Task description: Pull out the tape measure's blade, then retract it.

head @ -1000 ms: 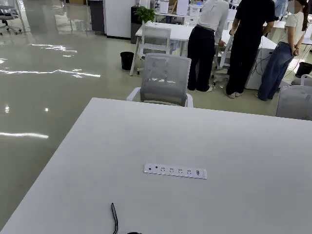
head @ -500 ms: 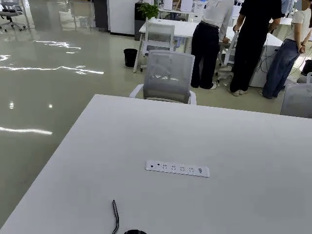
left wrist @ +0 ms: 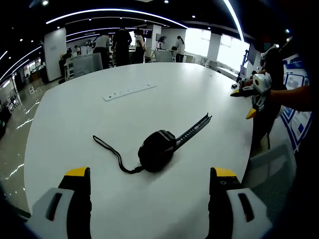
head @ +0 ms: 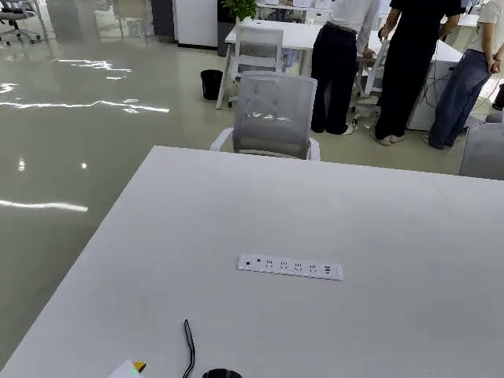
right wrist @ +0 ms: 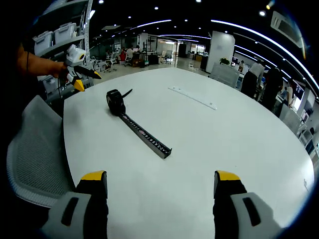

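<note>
Left gripper view: tape measure (left wrist: 158,148) mid-frame, blade (left wrist: 193,130) out; left gripper (left wrist: 150,172) and right gripper (right wrist: 160,175) both gape wide, empty.

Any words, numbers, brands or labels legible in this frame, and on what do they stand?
Nothing here can be read as text.
On the tape measure blade: scale marks show, but the numbers are too small to read.
On the power strip: sockets and a dark dot, no legible label.
On the blue-and-white sheets at the edge of the left gripper view: the print is blurred and unreadable.
</note>
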A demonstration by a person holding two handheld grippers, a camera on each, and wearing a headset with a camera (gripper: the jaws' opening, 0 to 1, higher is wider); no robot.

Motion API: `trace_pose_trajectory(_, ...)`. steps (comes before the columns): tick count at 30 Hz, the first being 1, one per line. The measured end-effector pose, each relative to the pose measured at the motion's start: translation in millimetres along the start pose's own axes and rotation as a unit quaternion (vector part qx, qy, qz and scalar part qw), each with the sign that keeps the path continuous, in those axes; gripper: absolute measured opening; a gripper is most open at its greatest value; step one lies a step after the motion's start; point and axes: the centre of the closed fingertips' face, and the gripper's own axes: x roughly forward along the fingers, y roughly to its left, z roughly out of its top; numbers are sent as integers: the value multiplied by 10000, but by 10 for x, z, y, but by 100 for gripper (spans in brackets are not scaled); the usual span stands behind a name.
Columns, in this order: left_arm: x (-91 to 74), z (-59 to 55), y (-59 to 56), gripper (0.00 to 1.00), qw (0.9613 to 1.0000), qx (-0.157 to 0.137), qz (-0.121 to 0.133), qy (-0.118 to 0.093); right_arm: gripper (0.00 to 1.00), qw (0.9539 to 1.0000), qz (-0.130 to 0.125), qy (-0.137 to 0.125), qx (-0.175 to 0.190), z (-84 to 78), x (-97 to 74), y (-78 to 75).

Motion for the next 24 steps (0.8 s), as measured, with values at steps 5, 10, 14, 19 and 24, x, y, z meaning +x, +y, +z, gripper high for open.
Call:
trace_pose_trajectory(5, 122, 42, -108, 99, 9994, -280, 200, -71, 88, 9998, 132, 72, -107, 21, 118, -17)
trace_pose_trajectory(10, 253, 15, -189, 99, 9957, -770, 511, 16, 87, 9995, 218, 141, -190, 19, 239, -36)
trace_pose_trajectory(14, 338, 25, -235, 99, 9921, -1054, 680, -64, 83, 9987, 304, 239, -319, 22, 356, -38)
trace_pose_trajectory(19, 382, 66, -174, 99, 9870, -1174, 1068, -236, 80, 9973, 434, 291, -515, 81, 484, -15)
trace_pose_trajectory(24, 458, 84, -154, 99, 9808, -1504, 1202, -295, 77, 9947, 546, 410, -768, 75, 614, -21)
